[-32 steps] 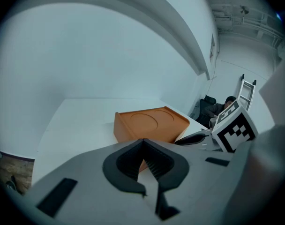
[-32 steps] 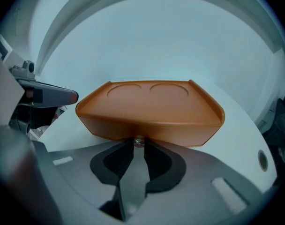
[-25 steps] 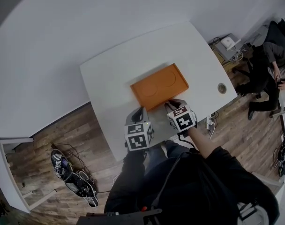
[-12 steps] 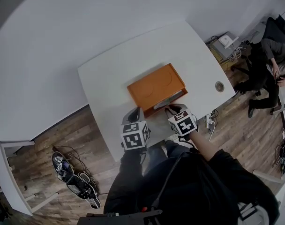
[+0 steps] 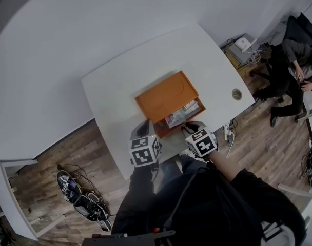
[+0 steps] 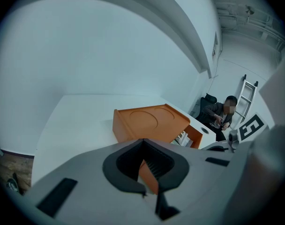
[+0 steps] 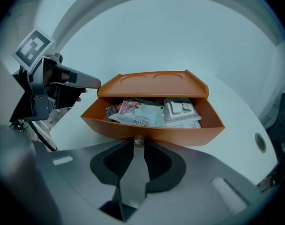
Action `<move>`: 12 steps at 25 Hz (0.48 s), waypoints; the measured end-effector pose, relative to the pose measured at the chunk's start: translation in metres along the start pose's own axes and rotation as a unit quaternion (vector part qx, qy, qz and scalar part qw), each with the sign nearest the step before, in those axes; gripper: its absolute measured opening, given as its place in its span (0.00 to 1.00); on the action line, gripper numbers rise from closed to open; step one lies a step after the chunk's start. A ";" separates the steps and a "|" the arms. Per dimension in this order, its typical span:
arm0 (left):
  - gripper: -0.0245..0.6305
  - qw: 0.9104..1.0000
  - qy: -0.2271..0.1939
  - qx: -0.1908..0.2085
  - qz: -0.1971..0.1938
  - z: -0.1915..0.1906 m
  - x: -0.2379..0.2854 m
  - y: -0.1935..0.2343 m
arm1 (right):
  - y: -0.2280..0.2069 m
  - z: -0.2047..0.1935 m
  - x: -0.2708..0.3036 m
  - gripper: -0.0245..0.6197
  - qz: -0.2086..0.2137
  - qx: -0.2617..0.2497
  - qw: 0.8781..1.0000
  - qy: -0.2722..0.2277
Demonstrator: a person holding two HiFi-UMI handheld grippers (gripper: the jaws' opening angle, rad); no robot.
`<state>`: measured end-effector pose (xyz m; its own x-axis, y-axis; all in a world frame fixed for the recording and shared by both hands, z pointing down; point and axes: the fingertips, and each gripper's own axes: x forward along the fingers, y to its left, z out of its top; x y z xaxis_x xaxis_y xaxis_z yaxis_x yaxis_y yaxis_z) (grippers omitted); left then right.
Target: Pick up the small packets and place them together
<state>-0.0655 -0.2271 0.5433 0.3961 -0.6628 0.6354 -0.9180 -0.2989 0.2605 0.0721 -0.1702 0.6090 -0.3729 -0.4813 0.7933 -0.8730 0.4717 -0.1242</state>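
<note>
An orange box (image 5: 163,99) stands on the white table (image 5: 115,86). Its drawer (image 7: 152,132) is pulled out toward me and holds several small packets (image 7: 147,112), also visible in the head view as packets (image 5: 182,113). My right gripper (image 7: 139,143) is shut on the drawer's small knob (image 7: 139,140) at the front middle. My left gripper (image 6: 142,142) sits at the box's (image 6: 149,123) near left corner with its tips together and nothing visibly between them. In the head view the left gripper (image 5: 145,129) and right gripper (image 5: 189,127) flank the drawer front.
A round cable hole (image 5: 237,94) sits near the table's right edge. A person (image 5: 294,65) sits on a chair beyond the right side. Shoes (image 5: 79,196) and cables lie on the wooden floor at the lower left. A ladder (image 6: 248,100) leans against the far wall.
The drawer has slid from closed to well open, exposing the packets. My right gripper drew back toward me with the knob. The left gripper stayed by the box corner.
</note>
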 end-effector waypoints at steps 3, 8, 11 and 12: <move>0.04 1.000 -0.001 -0.003 -0.001 0.000 0.000 0.000 | 0.002 -0.008 -0.005 0.15 0.003 0.001 1.000 0.005; 0.04 1.000 -0.002 -0.006 -0.002 0.001 0.001 0.000 | 0.002 -0.020 -0.011 0.15 0.003 0.007 1.000 0.010; 0.04 1.000 -0.003 -0.008 -0.002 0.002 0.000 0.000 | 0.003 -0.026 -0.014 0.15 0.006 0.011 1.000 0.014; 0.04 1.000 -0.004 -0.009 -0.001 0.002 0.001 0.000 | 0.003 -0.028 -0.015 0.15 0.006 0.012 1.000 0.014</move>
<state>-0.0657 -0.2289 0.5423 0.3988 -0.6673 0.6290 -0.9170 -0.2880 0.2759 0.0835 -0.1406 0.6130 -0.3749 -0.4551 0.8076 -0.8761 0.4589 -0.1481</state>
